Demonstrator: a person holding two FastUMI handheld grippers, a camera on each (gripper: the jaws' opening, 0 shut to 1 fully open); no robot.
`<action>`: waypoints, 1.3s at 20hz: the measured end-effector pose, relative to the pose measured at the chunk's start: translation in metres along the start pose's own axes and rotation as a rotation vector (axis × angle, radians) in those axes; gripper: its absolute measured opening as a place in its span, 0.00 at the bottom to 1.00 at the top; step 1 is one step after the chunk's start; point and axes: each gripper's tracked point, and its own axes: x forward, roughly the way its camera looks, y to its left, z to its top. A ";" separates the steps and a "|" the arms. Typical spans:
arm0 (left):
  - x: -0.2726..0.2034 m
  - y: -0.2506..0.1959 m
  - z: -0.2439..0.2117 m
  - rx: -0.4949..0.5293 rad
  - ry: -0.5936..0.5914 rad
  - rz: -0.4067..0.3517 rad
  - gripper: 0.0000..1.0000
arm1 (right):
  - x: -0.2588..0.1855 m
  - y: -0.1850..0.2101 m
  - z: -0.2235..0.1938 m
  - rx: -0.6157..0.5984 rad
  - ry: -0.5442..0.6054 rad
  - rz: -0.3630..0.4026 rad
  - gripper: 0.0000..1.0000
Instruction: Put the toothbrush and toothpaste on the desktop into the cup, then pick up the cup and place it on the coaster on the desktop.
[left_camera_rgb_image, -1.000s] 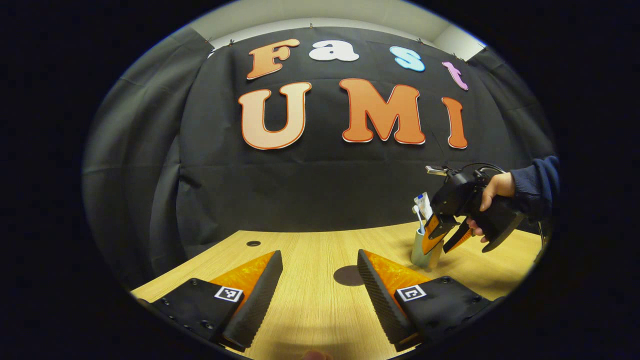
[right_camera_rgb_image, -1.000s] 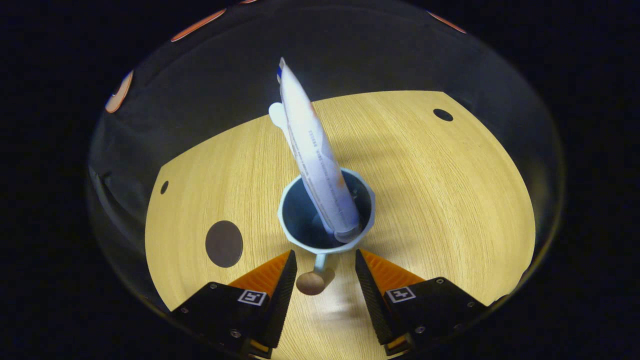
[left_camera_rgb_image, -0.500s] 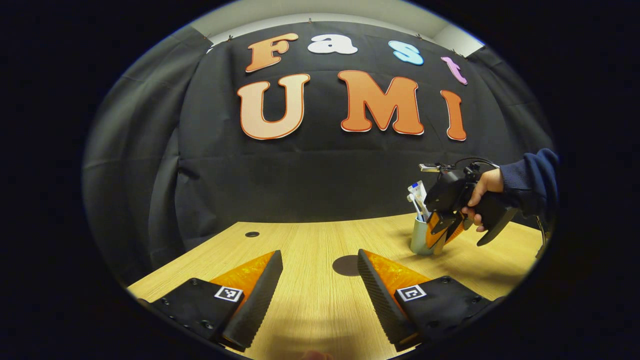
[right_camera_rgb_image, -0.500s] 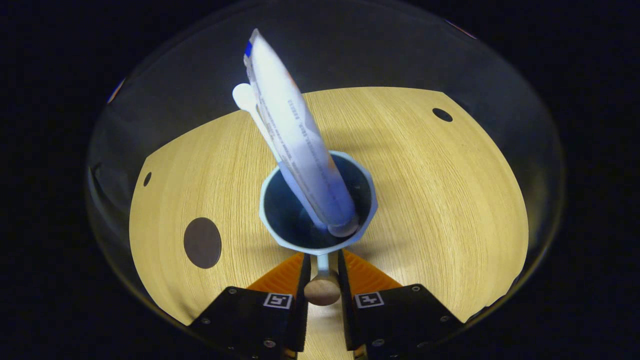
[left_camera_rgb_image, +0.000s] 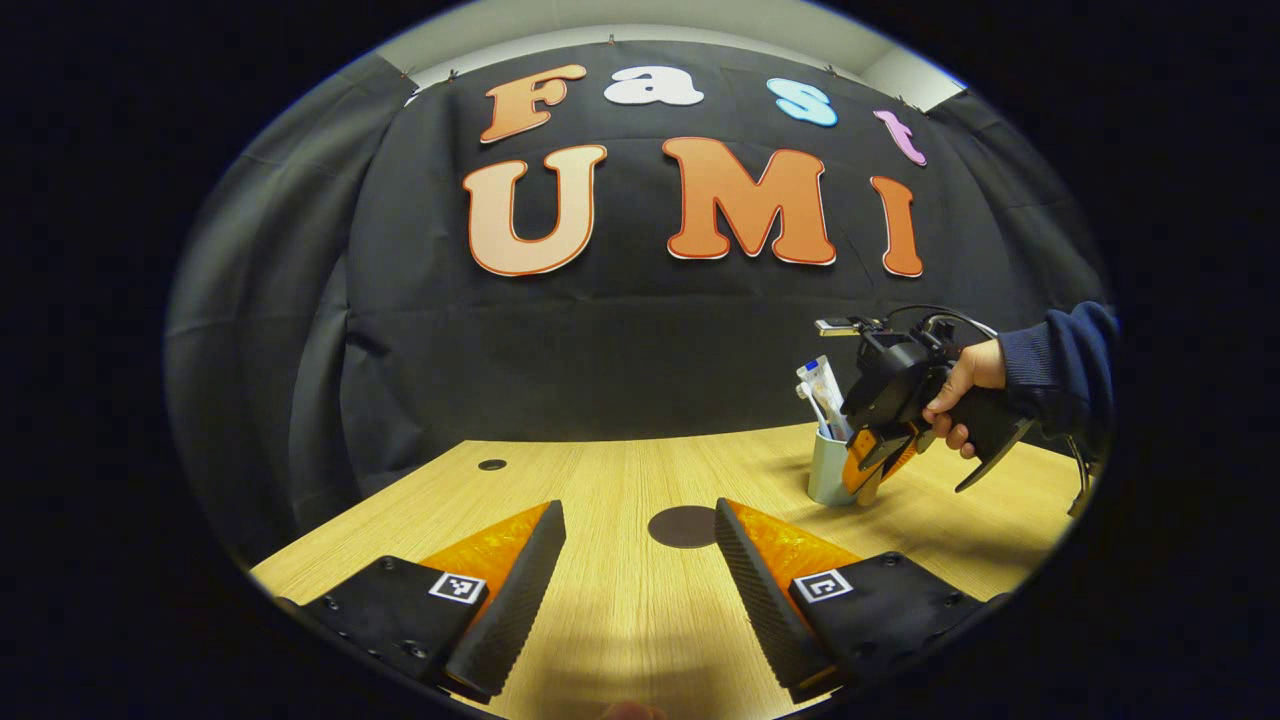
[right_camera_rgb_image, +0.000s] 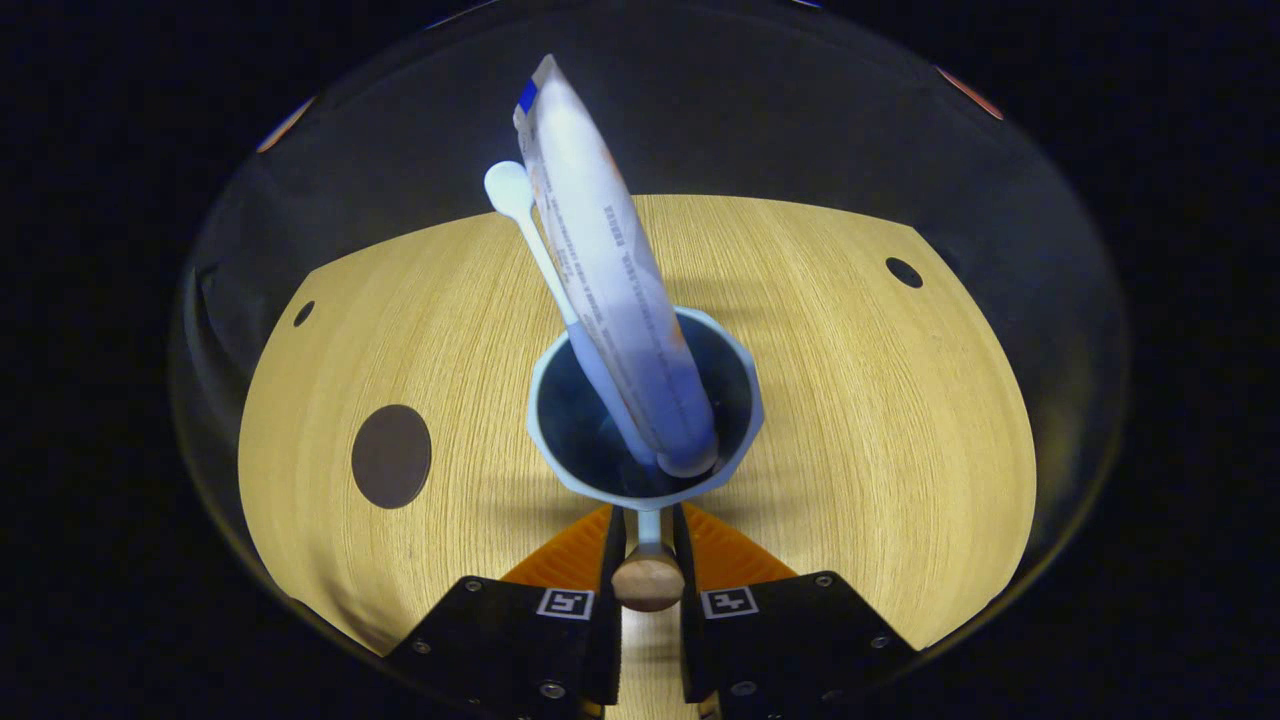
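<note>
A pale blue cup (right_camera_rgb_image: 545, 400) stands upright on the wooden desk, with the white toothpaste tube (right_camera_rgb_image: 610, 290) and the white toothbrush (right_camera_rgb_image: 530, 225) leaning inside it. My right gripper (right_camera_rgb_image: 648, 520) is shut on the cup's handle (right_camera_rgb_image: 648, 583), which ends in a round wooden knob. The dark round coaster (right_camera_rgb_image: 391, 456) lies left of the cup. In the left gripper view, the cup (left_camera_rgb_image: 826, 470) sits at the right with the right gripper (left_camera_rgb_image: 872, 462) and a hand (left_camera_rgb_image: 960, 385) on it. The coaster (left_camera_rgb_image: 683, 526) lies just ahead of my open left gripper (left_camera_rgb_image: 638, 510).
The wooden desk (left_camera_rgb_image: 600, 600) runs back to the black cloth wall. Small round holes sit in the desk near its far corners (right_camera_rgb_image: 904, 272) (right_camera_rgb_image: 303, 313). A dark blue sleeve (left_camera_rgb_image: 1060, 365) reaches in from the right.
My right gripper moved in and shut on the cup's handle. Cup and gripper have shifted slightly toward the coaster. The left gripper stays open and low.
</note>
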 end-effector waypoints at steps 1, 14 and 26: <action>0.000 -0.001 -0.001 0.001 -0.001 -0.001 0.95 | -0.001 0.002 0.003 -0.002 -0.004 0.012 0.24; 0.001 0.001 -0.015 -0.012 0.019 0.001 0.95 | -0.003 0.009 0.022 -0.194 -0.087 0.137 0.24; -0.001 0.012 -0.023 -0.022 0.030 0.015 0.96 | -0.004 0.014 0.023 -0.331 -0.056 0.220 0.24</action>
